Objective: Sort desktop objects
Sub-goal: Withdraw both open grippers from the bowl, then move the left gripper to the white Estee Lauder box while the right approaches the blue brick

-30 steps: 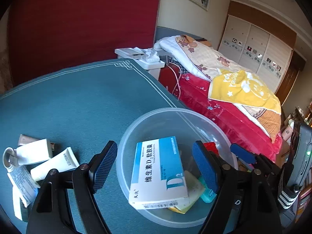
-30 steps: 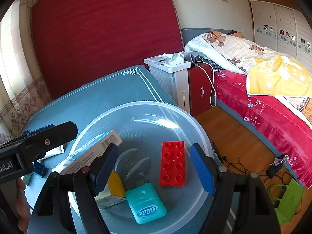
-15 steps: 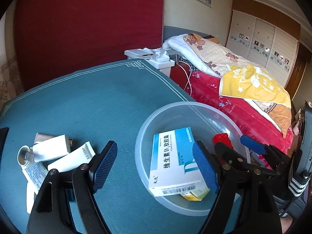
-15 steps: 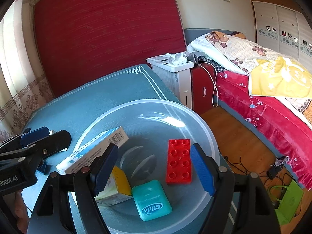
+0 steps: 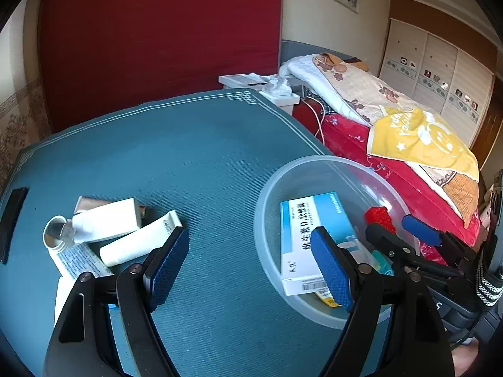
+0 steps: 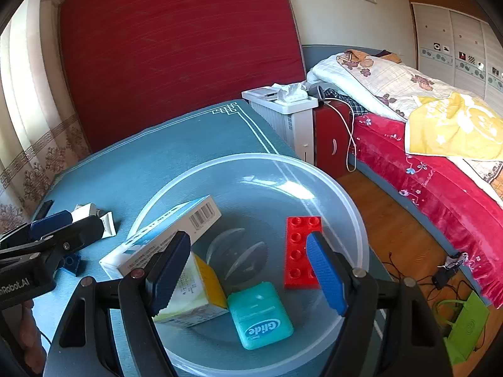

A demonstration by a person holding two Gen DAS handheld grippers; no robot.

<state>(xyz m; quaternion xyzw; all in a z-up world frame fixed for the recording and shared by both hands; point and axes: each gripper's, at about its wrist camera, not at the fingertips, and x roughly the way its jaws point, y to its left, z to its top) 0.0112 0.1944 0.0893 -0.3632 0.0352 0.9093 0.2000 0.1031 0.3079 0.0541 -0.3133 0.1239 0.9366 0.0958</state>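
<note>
Blue ribbed pads line both claws, and both stand spread with nothing gripped. The left gripper [image 5: 248, 264] hangs over bare teal woven table mat [image 5: 195, 163]; just off its left finger lie three white squeeze tubes [image 5: 138, 245] in a loose heap, one with an open round cap. Off its right finger sits the clear round plastic bowl [image 5: 267, 194], and leaning inside that is a blue-and-white cardboard medicine box [image 5: 301, 232].

The right gripper [image 6: 248, 270] hovers over the same bowl. Closest below it lies a teal dental floss case [image 6: 261, 314] marked Glide; under its left finger is a yellow-and-white small carton [image 6: 201, 295] beneath the medicine box, and behind its right finger a red studded building brick [image 6: 298, 245] lies flat. Left of this claw, outside the bowl, a small blue building brick [image 6: 70, 262] rests on the mat.

Beyond the table stand a white radiator-like heater [image 6: 289, 110] and a red-sheeted bed [image 6: 440, 188].
</note>
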